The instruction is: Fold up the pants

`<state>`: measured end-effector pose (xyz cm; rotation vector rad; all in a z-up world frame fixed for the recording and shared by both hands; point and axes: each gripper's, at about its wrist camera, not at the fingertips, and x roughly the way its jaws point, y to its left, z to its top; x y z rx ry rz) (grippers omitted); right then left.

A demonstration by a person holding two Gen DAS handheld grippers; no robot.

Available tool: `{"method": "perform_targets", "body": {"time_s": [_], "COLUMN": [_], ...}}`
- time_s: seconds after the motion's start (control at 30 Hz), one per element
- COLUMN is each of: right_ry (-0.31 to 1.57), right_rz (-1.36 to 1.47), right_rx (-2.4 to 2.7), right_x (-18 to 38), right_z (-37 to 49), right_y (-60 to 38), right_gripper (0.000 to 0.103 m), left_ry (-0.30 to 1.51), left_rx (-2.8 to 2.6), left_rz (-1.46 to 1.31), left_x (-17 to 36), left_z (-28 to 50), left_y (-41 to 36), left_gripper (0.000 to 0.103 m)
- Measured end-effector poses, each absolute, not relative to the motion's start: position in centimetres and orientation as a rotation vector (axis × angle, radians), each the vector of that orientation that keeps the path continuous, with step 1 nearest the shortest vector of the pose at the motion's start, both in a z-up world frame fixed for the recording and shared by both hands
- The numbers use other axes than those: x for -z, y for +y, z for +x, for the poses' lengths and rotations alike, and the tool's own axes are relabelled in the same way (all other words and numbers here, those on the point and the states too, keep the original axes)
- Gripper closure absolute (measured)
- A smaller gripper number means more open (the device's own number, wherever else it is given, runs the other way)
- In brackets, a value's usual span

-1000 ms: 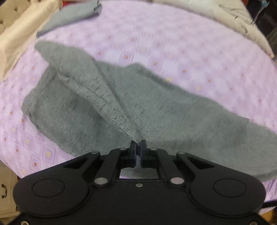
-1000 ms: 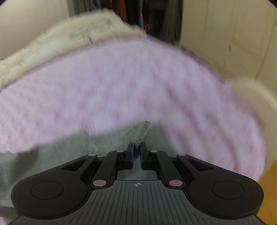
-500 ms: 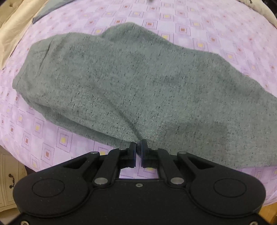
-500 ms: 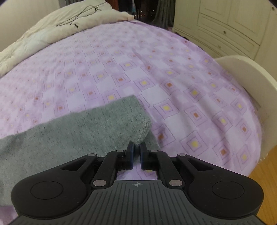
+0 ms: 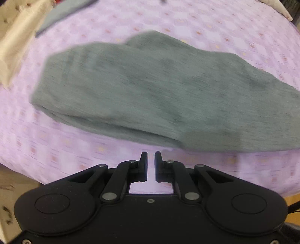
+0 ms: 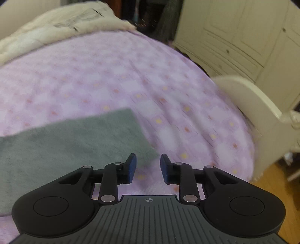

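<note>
The grey pants [image 5: 153, 90] lie folded lengthwise on the purple patterned bedspread [image 5: 56, 146]. In the left wrist view my left gripper [image 5: 151, 155] hovers just short of the cloth's near edge. Its jaws are opening, a narrow gap shows, and nothing is between them. In the right wrist view one end of the pants [image 6: 75, 142] lies flat at lower left. My right gripper [image 6: 148, 159] is beside its near corner, jaws opening wide apart, with only bedspread [image 6: 168, 105] showing between them.
A cream quilt [image 6: 56, 32] is bunched at the bed's far side. A cream footboard [image 6: 258, 112] and cupboard doors [image 6: 243, 37] stand at the right, above wooden floor [image 6: 277, 197]. Another grey garment [image 5: 63, 11] and a beige cushion [image 5: 16, 41] lie at the upper left.
Both grippers brought the lifted cloth over and down, laying it flat in a fold. Both then let go, their jaws parted, and they drew back from the edge.
</note>
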<state>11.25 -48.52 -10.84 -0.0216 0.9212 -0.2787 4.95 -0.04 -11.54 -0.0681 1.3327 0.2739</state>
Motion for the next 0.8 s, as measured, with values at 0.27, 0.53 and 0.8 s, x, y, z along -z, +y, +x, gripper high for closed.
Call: {"method": "perform_targets", "body": {"time_s": [0.27, 0.53, 0.8], "right_ry": [0.917, 0.93, 0.843], "right_rz": [-0.128, -0.25, -0.575], "right_rx": [-0.172, -0.684, -0.994], "right_x": [10.1, 12.1, 14.7], "right_z": [11.7, 9.4, 5.8], "right_y": [-31.6, -10.4, 2.8], "right_gripper": [0.075, 0.07, 0.066], "left_ry": [1.238, 1.515, 1.47], "left_rx": [-0.365, -0.401, -0.365], "left_rz": [0.068, 0.124, 0.087], "left_x": [11.4, 19.4, 17.7], "left_z": [8.7, 9.8, 5.2], "left_y": [9.8, 20.3, 24.3], "left_gripper": [0.088, 0.09, 0.09]}}
